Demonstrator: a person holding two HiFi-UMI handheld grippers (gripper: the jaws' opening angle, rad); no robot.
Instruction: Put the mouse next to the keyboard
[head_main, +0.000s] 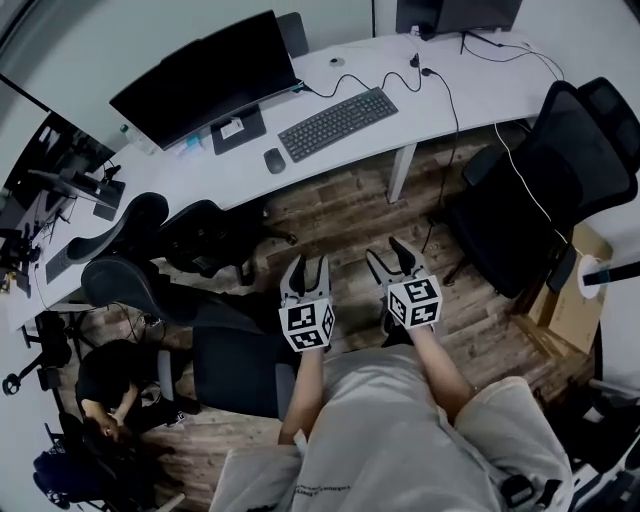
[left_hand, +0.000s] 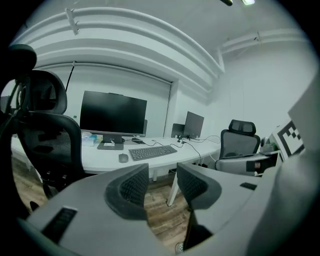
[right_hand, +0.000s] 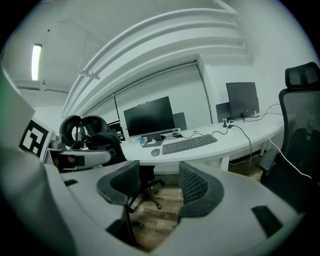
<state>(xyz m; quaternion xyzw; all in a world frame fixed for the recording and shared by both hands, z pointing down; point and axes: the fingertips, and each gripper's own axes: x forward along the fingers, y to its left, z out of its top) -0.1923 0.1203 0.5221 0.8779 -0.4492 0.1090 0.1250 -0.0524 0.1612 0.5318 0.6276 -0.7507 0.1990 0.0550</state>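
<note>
A dark mouse (head_main: 274, 160) lies on the white desk (head_main: 400, 70), just left of the black keyboard (head_main: 337, 122). Both also show far off in the left gripper view, mouse (left_hand: 123, 158) and keyboard (left_hand: 152, 152), and in the right gripper view, mouse (right_hand: 155, 152) and keyboard (right_hand: 189, 143). My left gripper (head_main: 305, 269) and right gripper (head_main: 391, 259) hover over the wooden floor, well short of the desk, both aimed toward it. Each stands open with nothing between its jaws.
A large monitor (head_main: 205, 78) stands behind the mouse. Black office chairs stand at the left (head_main: 150, 250) and right (head_main: 555, 170) of the path. A cable (head_main: 445, 110) hangs off the desk edge. A seated person (head_main: 110, 395) is at the lower left.
</note>
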